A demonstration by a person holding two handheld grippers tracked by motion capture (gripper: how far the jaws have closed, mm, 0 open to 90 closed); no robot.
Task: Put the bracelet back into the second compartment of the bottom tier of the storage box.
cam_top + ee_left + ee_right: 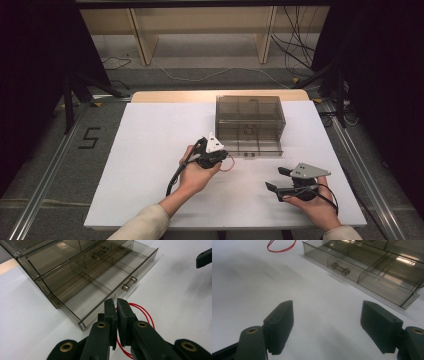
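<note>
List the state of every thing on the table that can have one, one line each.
drawer: pulled open, compartments empty.
smoky plastic box: upright at the table's far edge.
red wire loop: pinched between the left jaws.
left gripper: shut on the red wire loop.
right gripper: jaws wide open, holding nothing.

Black two-jaw left tongs (117,305) with brass-coloured pivot screws, blocky matte pads; right tongs (327,327) alike. Grey three-cornered top plates, trailing black cables, cream long sleeves (142,224).
</note>
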